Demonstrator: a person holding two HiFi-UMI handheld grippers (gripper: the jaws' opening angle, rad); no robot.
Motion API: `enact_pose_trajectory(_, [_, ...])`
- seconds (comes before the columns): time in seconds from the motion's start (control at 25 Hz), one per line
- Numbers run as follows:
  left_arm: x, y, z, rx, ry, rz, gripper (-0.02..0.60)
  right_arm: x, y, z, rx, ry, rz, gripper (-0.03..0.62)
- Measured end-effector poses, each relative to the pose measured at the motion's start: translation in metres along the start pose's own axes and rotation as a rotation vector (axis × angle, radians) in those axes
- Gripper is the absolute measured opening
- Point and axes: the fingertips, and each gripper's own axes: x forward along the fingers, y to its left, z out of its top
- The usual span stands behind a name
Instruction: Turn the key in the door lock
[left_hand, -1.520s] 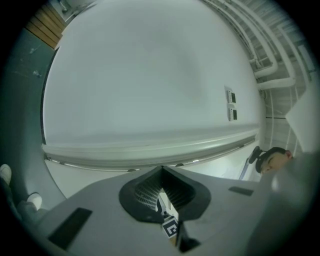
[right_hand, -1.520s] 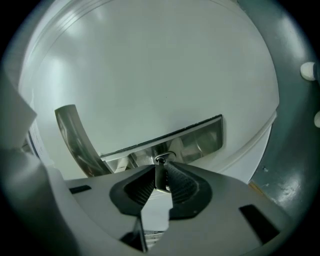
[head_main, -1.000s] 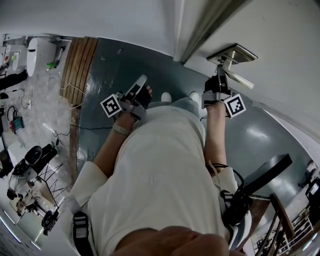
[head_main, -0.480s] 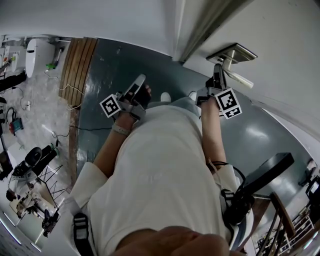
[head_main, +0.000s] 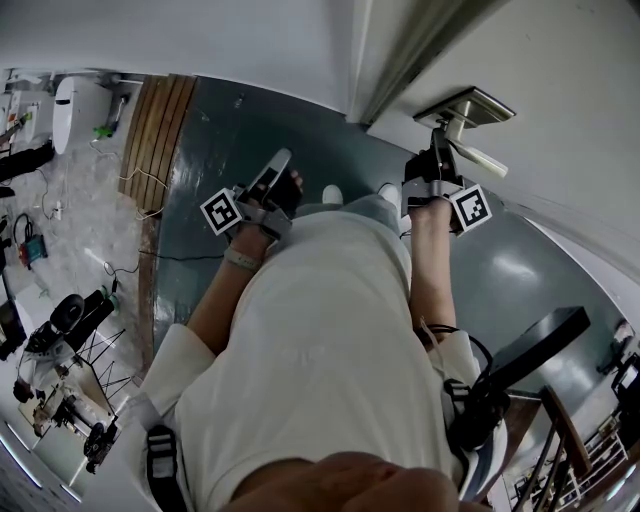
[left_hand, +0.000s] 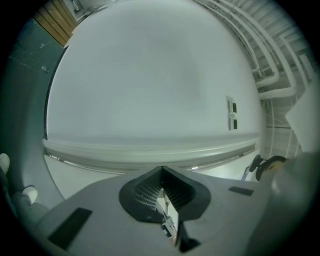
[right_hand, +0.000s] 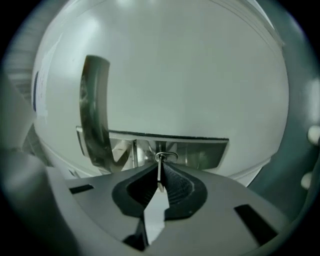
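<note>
The door (head_main: 570, 110) carries a metal lock plate (head_main: 468, 106) with a lever handle (head_main: 480, 160). My right gripper (head_main: 438, 142) points at the plate. In the right gripper view its jaws have just been closing, and now they pinch the thin key (right_hand: 159, 175) that sticks out of the lock plate (right_hand: 200, 150); the key ring shows at their tips. The curved handle (right_hand: 95, 110) rises at the left. My left gripper (head_main: 284, 162) hangs apart from the door, shut and empty, and faces a plain white wall (left_hand: 150, 85).
The door frame (head_main: 400, 60) runs up beside the lock. A black chair (head_main: 520, 360) stands at the lower right. Cables and gear (head_main: 60, 330) lie on the floor at the left, with a wooden strip (head_main: 155, 130) behind them. The person's shoes (head_main: 333, 193) are below the grippers.
The right gripper rolled at the lock, its marker cube tilting left, then swung back near its first pose. The left gripper has stayed put.
</note>
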Motion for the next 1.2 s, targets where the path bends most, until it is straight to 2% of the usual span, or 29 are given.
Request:
enact_pose_trajectory(0.12, [0.0,0.0,0.0,0.001,0.0,0.002,0.008,0.001,-0.003,0.001,0.26,-0.051,0.106,0.04])
enact_pose_trajectory(0.32, [0.004,-0.004,-0.003,-0.004,0.002,0.005,0.008,0.002,-0.006,0.006,0.544,-0.085,0.258,0.04])
enact_pose_trajectory(0.48, [0.006,-0.002,-0.005,-0.008,-0.002,0.006,0.008,0.005,-0.01,0.01,0.61,-0.093,0.294,0.04])
enact_pose_trajectory(0.56, [0.005,-0.002,-0.006,-0.009,-0.001,0.006,0.008,0.004,-0.01,0.01,0.574,-0.083,0.297,0.04])
enact_pose_trajectory(0.6, [0.004,-0.001,-0.007,-0.009,-0.001,0.005,0.008,0.003,-0.008,0.009,0.512,-0.07,0.285,0.04])
enact_pose_trajectory(0.72, [0.001,-0.002,-0.007,-0.011,0.0,0.0,0.008,-0.005,0.004,0.002,0.225,0.02,0.22,0.048])
enact_pose_trajectory(0.8, [0.0,-0.002,-0.007,-0.014,-0.004,-0.004,0.008,-0.015,0.013,0.001,0.024,0.079,0.176,0.089])
enact_pose_trajectory(0.88, [0.001,-0.001,-0.006,-0.021,-0.009,-0.009,0.008,-0.028,0.014,0.004,-0.263,0.113,0.098,0.104])
enact_pose_trajectory(0.96, [0.003,0.001,-0.006,-0.03,-0.012,-0.013,0.008,-0.038,0.013,0.004,-0.705,0.157,-0.007,0.112])
enact_pose_trajectory(1.08, [0.005,0.001,-0.006,-0.038,-0.01,-0.016,0.008,-0.041,0.014,-0.008,-1.46,0.233,-0.165,0.118])
enact_pose_trajectory(1.12, [0.005,0.002,-0.007,-0.039,-0.01,-0.017,0.008,-0.04,0.014,-0.014,-1.659,0.249,-0.202,0.118])
enact_pose_trajectory(1.2, [0.005,0.002,-0.007,-0.042,-0.01,-0.016,0.008,-0.035,0.011,-0.023,-1.944,0.282,-0.259,0.118])
